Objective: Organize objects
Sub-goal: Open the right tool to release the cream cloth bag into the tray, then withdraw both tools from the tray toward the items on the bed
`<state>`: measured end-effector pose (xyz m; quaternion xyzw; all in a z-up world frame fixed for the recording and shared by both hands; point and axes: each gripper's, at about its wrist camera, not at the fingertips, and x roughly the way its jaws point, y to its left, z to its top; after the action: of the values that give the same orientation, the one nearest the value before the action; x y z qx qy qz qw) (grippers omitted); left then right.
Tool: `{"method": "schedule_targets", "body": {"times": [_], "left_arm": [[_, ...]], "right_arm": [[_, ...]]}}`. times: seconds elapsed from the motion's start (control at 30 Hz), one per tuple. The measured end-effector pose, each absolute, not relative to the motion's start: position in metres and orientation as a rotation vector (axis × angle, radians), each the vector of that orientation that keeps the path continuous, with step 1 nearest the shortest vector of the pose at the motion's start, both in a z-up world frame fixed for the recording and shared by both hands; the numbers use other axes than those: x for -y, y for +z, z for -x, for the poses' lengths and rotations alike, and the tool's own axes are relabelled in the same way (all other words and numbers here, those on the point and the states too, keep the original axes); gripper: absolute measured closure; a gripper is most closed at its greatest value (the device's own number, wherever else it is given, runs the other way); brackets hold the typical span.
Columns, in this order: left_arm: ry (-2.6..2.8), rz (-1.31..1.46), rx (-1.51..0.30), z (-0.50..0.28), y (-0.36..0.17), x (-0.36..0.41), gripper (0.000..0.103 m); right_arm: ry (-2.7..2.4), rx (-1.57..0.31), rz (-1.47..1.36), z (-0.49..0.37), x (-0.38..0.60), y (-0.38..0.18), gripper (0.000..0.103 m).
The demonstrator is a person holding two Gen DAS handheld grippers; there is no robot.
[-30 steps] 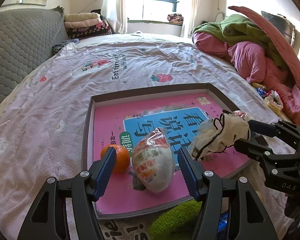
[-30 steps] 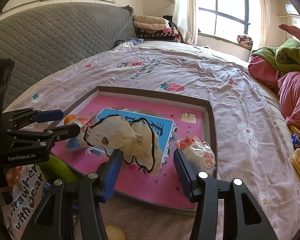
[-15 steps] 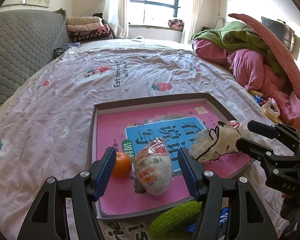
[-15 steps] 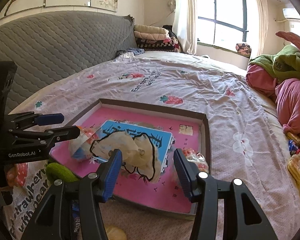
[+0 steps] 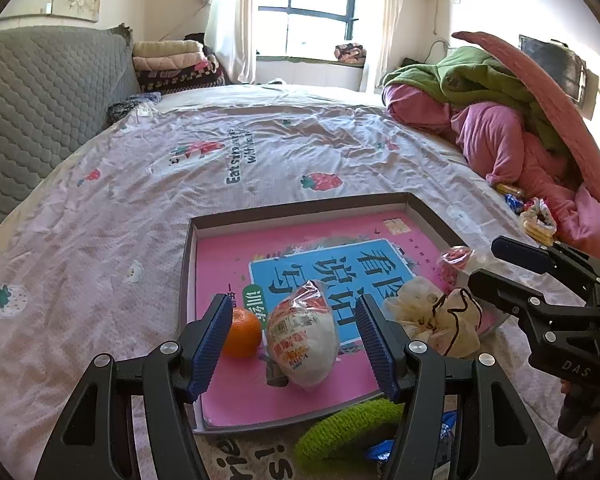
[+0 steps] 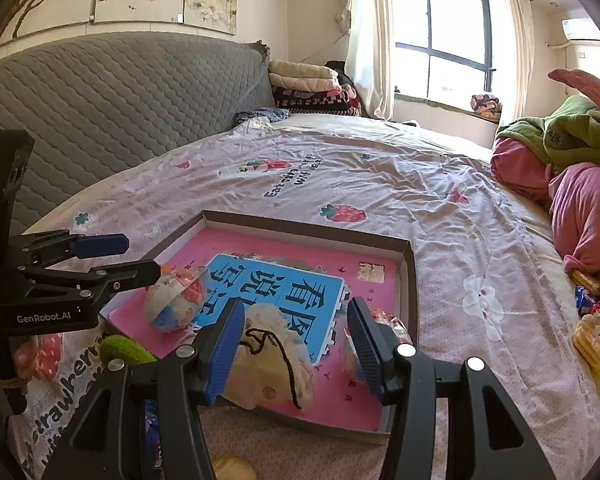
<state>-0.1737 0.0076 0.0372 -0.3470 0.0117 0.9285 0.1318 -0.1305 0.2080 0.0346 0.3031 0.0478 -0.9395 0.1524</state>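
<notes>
Shallow box (image 5: 424,210) is set on the bed (image 5: 140,184), pink book inside. Left gripper (image 5: 292,332) fingers are spread around a wrapped bun (image 5: 302,338), no contact seen; orange (image 5: 242,332) just beside. Right gripper (image 6: 296,344) fingers are spread, cream cloth pouch (image 6: 268,364) between them, grip not discernible.

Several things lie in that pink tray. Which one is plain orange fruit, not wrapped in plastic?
The small orange at the tray's left edge. The big snack packet beside it and the smaller packet are wrapped in plastic; the cream cloth has dark trim.
</notes>
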Motion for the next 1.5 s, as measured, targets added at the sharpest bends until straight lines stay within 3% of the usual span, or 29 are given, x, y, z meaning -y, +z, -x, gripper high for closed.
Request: {"method": "schedule_targets", "body": {"times": [1.5], "left_arm": [[2.752, 0.842, -0.026, 0.117, 0.064, -0.01, 0.037]], "right_arm": [[-2.707, -0.199, -0.699, 0.087, -0.202, 0.059, 0.049]]}}
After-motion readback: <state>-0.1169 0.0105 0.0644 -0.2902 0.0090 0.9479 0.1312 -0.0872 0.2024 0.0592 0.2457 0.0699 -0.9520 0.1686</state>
